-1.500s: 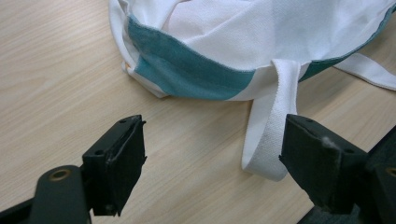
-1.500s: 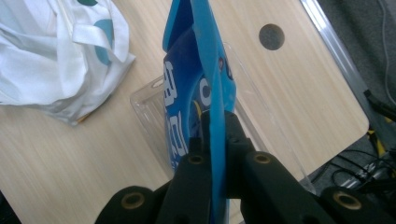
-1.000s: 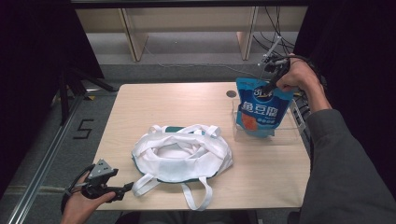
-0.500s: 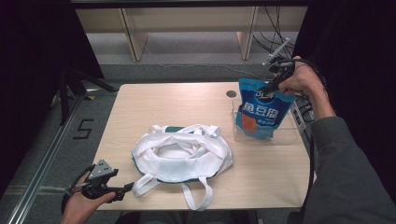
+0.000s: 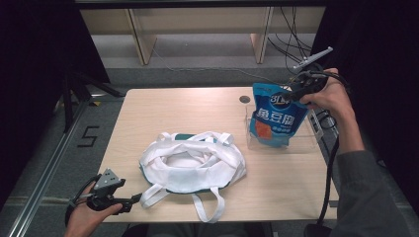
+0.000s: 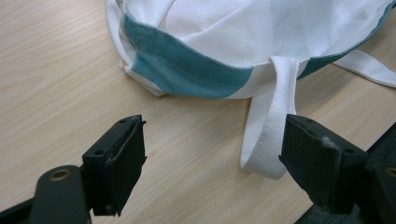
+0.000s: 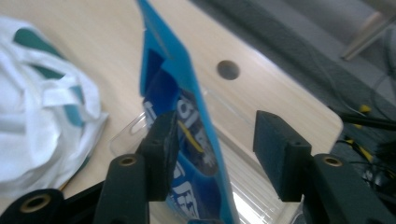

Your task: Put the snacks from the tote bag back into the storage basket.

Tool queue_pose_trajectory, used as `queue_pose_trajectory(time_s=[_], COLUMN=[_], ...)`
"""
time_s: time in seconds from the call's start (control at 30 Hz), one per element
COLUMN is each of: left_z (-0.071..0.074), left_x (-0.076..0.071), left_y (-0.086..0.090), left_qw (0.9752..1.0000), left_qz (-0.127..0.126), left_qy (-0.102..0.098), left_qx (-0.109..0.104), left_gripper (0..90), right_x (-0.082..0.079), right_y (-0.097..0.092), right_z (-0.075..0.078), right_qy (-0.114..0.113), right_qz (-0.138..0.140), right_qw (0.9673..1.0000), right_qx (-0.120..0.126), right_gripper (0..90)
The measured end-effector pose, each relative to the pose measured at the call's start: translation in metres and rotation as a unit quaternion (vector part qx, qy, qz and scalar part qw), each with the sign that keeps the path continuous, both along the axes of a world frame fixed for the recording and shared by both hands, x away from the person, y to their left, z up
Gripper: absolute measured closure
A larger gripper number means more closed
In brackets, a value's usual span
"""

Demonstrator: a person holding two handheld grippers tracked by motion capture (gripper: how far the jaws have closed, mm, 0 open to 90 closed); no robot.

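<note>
your right gripper [image 5: 291, 93] fingers just opened around the blue snack pouch [image 5: 274, 116], its bottom hidden in the clear tray [image 5: 306, 144] at the tabletop's right edge, left gripper [image 6: 210, 163] fingers wide by the tote strap [image 6: 268, 135]

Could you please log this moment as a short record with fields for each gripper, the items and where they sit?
right gripper: jaws just been opening, blue snack pouch between them, pads apart
left gripper: open, a strap of the bag between its jaws
blue snack pouch: upright in clear tray
white and teal tote bag: slumped mid-table
</note>
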State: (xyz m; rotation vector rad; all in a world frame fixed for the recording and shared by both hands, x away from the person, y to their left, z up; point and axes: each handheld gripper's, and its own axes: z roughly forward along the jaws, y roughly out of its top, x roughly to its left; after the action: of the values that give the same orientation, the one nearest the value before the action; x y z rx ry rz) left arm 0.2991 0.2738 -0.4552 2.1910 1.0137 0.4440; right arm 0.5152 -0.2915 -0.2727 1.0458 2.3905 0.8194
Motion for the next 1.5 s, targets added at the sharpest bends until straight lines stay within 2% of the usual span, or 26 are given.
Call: queue_pose_trajectory(time_s=[0.03, 0.07, 0.13, 0.27, 0.3, 0.33, 0.37, 0.4, 0.53, 0.57, 0.6, 0.67, 0.87, 1.0, 1.03, 1.07, 1.1, 1.13, 1.17, 1.23, 1.27, 1.33, 1.4, 1.43, 1.47, 1.5], left_z=[0.000, 0.000, 0.000, 0.000, 0.000, 0.000, -0.002, 0.000, -0.002, 0.000, -0.001, 0.000, 0.000, -0.001, -0.002, -0.001, -0.001, -0.001, -0.001, -0.001, -0.001, -0.001, -0.001, -0.001, -0.001, -0.002], left_x=[0.000, 0.001, 0.000, 0.001, 0.000, 0.001, 0.000, 0.000, 0.000, 0.000, 0.000, 0.001, 0.000, 0.000, -0.001, -0.001, 0.001, 0.001, 0.001, 0.000, 0.001, 0.000, 0.000, 0.000, 0.000, 0.000], left_y=[0.000, 0.000, 0.000, 0.000, 0.000, 0.001, -0.002, 0.000, -0.002, 0.000, -0.001, 0.000, 0.000, -0.001, -0.002, -0.001, 0.000, 0.000, 0.000, -0.001, 0.000, 0.000, -0.001, 0.000, 0.000, -0.001], left_qw=[1.0000, 1.0000, 1.0000, 1.0000, 1.0000, 1.0000, 0.9998, 1.0000, 0.9997, 1.0000, 0.9999, 1.0000, 1.0000, 0.9999, 0.9998, 0.9999, 1.0000, 1.0000, 1.0000, 1.0000, 1.0000, 1.0000, 1.0000, 1.0000, 1.0000, 0.9999], left_qz=[0.001, -0.001, 0.000, -0.001, 0.001, -0.003, 0.010, 0.005, 0.011, 0.006, 0.007, -0.003, 0.000, 0.007, 0.012, 0.011, -0.002, 0.001, -0.001, 0.004, 0.000, 0.001, 0.000, 0.001, 0.000, 0.004], left_qy=[-0.002, -0.002, -0.003, -0.002, -0.002, -0.002, -0.007, 0.003, -0.009, 0.006, 0.005, -0.003, -0.001, -0.008, 0.003, 0.007, -0.001, -0.002, -0.001, -0.002, -0.002, -0.002, -0.001, -0.002, -0.008, -0.008], left_qx=[-0.002, -0.002, 0.001, 0.001, 0.000, 0.005, -0.018, -0.004, -0.019, -0.005, -0.005, 0.003, 0.001, -0.009, -0.016, -0.008, 0.002, -0.002, 0.001, -0.005, 0.000, -0.002, -0.002, 0.001, -0.002, -0.007], left_gripper=[20.9, 21.0, 21.0, 20.9, 20.9, 21.0, 20.9, 21.0, 21.0, 21.0, 21.0, 20.9, 21.0, 21.0, 21.0, 20.9, 20.9, 21.0, 20.9, 21.0, 21.0, 21.0, 21.0, 21.0, 21.0, 21.0], right_x=[-0.001, -0.006, -0.012, -0.025, -0.029, -0.032, -0.036, -0.040, -0.049, -0.052, -0.055, -0.060, -0.070, -0.073, -0.074, -0.076, -0.076, -0.077, -0.079, -0.080, -0.081, -0.082, -0.082, -0.084, -0.083, -0.082], right_y=[-0.003, -0.003, -0.008, -0.018, -0.020, -0.023, -0.025, -0.029, -0.037, -0.039, -0.041, -0.044, -0.046, -0.049, -0.050, -0.050, -0.052, -0.053, -0.052, -0.054, -0.054, -0.055, -0.058, -0.057, -0.055, -0.056], right_z=[0.000, -0.001, -0.001, -0.007, -0.009, -0.012, -0.015, -0.018, -0.027, -0.028, -0.030, -0.033, -0.052, -0.063, -0.066, -0.067, -0.071, -0.072, -0.073, -0.079, -0.079, -0.081, -0.083, -0.082, -0.084, -0.084], right_qy=[-0.005, -0.007, -0.005, -0.034, -0.025, -0.035, -0.033, -0.030, -0.032, -0.034, -0.039, -0.037, -0.024, -0.018, -0.019, -0.007, -0.019, -0.015, 0.000, -0.005, 0.009, 0.016, 0.009, 0.021, 0.013, 0.010], right_qz=[0.002, -0.026, -0.028, -0.054, -0.062, -0.063, -0.069, -0.069, -0.077, -0.081, -0.084, -0.090, -0.096, -0.099, -0.098, -0.107, -0.101, -0.101, -0.111, -0.105, -0.111, -0.120, -0.105, -0.109, -0.110, -0.096], right_qw=[1.0000, 0.9996, 0.9996, 0.9979, 0.9977, 0.9974, 0.9970, 0.9970, 0.9963, 0.9959, 0.9953, 0.9948, 0.9941, 0.9939, 0.9939, 0.9926, 0.9931, 0.9935, 0.9921, 0.9928, 0.9918, 0.9900, 0.9920, 0.9908, 0.9902, 0.9928], right_qx=[-0.008, -0.009, -0.008, -0.008, -0.004, 0.002, 0.014, 0.017, 0.020, 0.022, 0.028, 0.029, 0.044, 0.045, 0.047, 0.057, 0.055, 0.050, 0.058, 0.058, 0.063, 0.073, 0.070, 0.077, 0.086, 0.071], right_gripper=[46.5, 44.5, 42.6, 39.4, 39.4, 39.4, 39.4, 39.4, 39.2, 39.4, 39.4, 39.8, 40.2, 40.4, 40.5, 40.6, 40.6, 40.9, 42.2, 45.4, 49.8, 60.7, 73.6, 78.9, 83.5, 86.8])
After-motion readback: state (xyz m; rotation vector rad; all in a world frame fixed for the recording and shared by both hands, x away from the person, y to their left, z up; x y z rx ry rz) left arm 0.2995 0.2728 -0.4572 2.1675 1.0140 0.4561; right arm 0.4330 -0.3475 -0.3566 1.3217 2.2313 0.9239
